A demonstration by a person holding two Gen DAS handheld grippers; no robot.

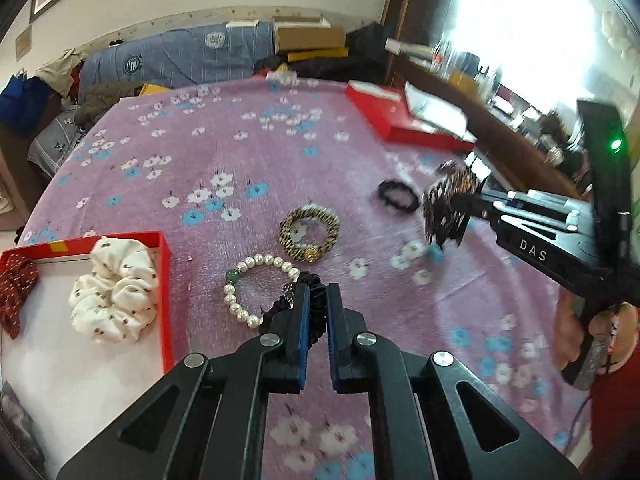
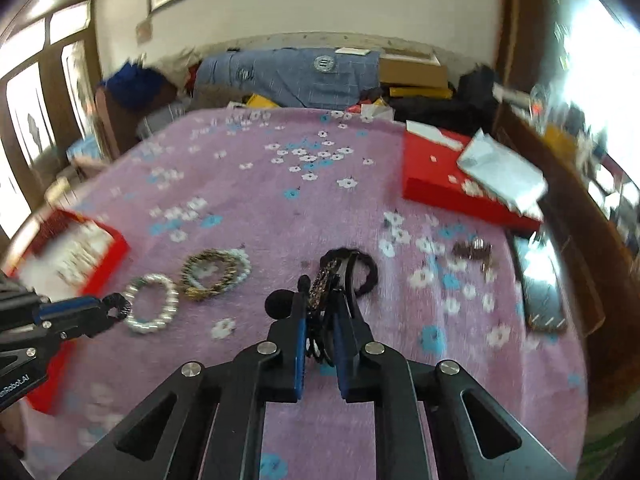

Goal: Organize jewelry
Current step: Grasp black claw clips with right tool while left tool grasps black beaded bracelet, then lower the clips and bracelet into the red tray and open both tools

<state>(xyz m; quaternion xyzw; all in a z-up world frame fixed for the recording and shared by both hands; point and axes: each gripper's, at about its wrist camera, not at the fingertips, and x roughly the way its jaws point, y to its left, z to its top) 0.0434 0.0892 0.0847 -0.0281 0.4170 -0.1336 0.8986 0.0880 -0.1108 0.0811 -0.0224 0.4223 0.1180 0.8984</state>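
My left gripper (image 1: 318, 294) is shut on a black scrunchie (image 1: 316, 284) low over the pink floral cloth; it also shows in the right wrist view (image 2: 116, 306). A pearl bracelet (image 1: 244, 292) and a gold-black bracelet (image 1: 310, 232) lie just beyond it. My right gripper (image 2: 322, 292) is shut on a brown-black hair claw (image 2: 320, 284) and holds it in the air; the left wrist view shows the claw (image 1: 450, 204) lifted. A black hair tie (image 1: 398, 196) lies on the cloth below it. A red tray (image 1: 164, 280) at left holds a white scrunchie (image 1: 114, 294) and a red one (image 1: 14, 292).
A red box lid (image 1: 404, 120) with white paper lies at the far right. A small brown clip (image 2: 474, 252) and a phone (image 2: 544, 284) lie at the right in the right wrist view. Bedding and cardboard boxes are piled behind the cloth.
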